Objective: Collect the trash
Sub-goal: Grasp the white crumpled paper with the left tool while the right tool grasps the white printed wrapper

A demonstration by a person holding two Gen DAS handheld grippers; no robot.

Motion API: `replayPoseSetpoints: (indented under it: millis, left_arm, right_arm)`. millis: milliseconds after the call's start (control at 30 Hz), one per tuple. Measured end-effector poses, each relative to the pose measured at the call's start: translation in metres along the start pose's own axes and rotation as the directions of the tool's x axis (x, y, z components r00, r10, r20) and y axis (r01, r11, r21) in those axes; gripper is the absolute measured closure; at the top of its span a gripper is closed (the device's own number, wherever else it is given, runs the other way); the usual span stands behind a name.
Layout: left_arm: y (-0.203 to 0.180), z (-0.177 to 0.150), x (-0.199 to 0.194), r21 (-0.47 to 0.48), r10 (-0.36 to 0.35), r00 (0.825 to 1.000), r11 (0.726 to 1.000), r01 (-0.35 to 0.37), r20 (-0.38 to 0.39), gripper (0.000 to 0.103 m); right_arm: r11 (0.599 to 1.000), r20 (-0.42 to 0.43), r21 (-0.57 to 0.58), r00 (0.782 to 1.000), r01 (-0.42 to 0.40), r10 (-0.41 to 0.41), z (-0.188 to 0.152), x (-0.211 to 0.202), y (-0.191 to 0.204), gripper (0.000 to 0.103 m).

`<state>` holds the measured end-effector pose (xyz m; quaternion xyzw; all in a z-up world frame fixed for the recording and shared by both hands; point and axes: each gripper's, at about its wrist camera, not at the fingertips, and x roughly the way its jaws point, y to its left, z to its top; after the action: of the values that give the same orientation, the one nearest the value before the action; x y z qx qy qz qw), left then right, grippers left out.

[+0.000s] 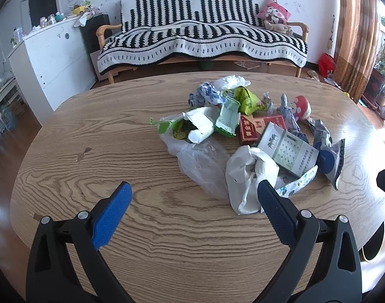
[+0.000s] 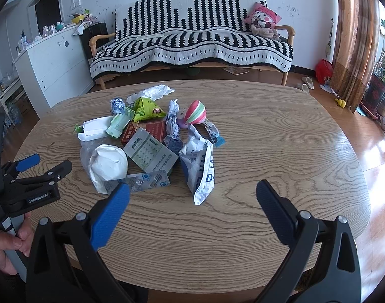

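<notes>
A pile of trash lies on the oval wooden table (image 1: pixel 91 176): a crumpled white bag (image 1: pixel 248 174), a clear plastic bag (image 1: pixel 200 161), a calendar-printed box (image 1: pixel 288 151), a red box (image 1: pixel 248 128), a green packet (image 1: pixel 245 98) and a blue-white wrapper (image 1: pixel 328 156). My left gripper (image 1: pixel 193 189) is open, its right finger just in front of the white bag. In the right wrist view the pile sits ahead and left, with the white bag (image 2: pixel 109 162) and wrapper (image 2: pixel 200 166) nearest. My right gripper (image 2: pixel 192 189) is open over bare table (image 2: pixel 280 139). The left gripper (image 2: pixel 48 164) shows there, held by a hand (image 2: pixel 5 242).
A round red-and-green toy (image 2: pixel 196 113) sits at the back of the pile. Behind the table stands a sofa (image 2: pixel 192 40) under a black-and-white throw, a white cabinet (image 2: pixel 53 60) at left and a curtain (image 2: pixel 354 38) at right. A dark round container (image 1: pixel 371 247) shows below the table's right edge.
</notes>
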<state>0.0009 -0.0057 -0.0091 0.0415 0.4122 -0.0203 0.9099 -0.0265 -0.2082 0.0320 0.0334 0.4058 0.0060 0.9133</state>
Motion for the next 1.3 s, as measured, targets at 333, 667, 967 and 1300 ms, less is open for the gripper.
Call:
replayPoseSetpoints:
  millis: [333,667,967,1300]
  left_arm:
    - [-0.055,0.015,0.033,0.169,-0.111,0.992,0.978,0.12,-0.058,0.006]
    - [-0.052,0.021,0.063,0.135,-0.161,0.978,0.975,0.178,-0.132,0.043]
    - [-0.032,0.034,0.013,0.073,-0.189,0.982,0.98,0.187,0.016,0.044]
    - [-0.042,0.044,-0.003,0.021,-0.227,0.973,0.974,0.226,0.05,0.044]
  right_arm:
    - [0.996,-0.068,0.077,0.996,-0.044,0.049,0.002,0.027,-0.026,0.006]
    - [0.983,-0.117,0.141,0.983,-0.121,0.138,0.007,0.066,-0.046,0.011]
    - [0.969,-0.165,0.186,0.967,-0.164,0.195,0.02,0.117,-0.044,0.027]
    - [0.941,-0.004,0.23,0.967,-0.248,0.256,0.033,0.052,-0.082,0.073]
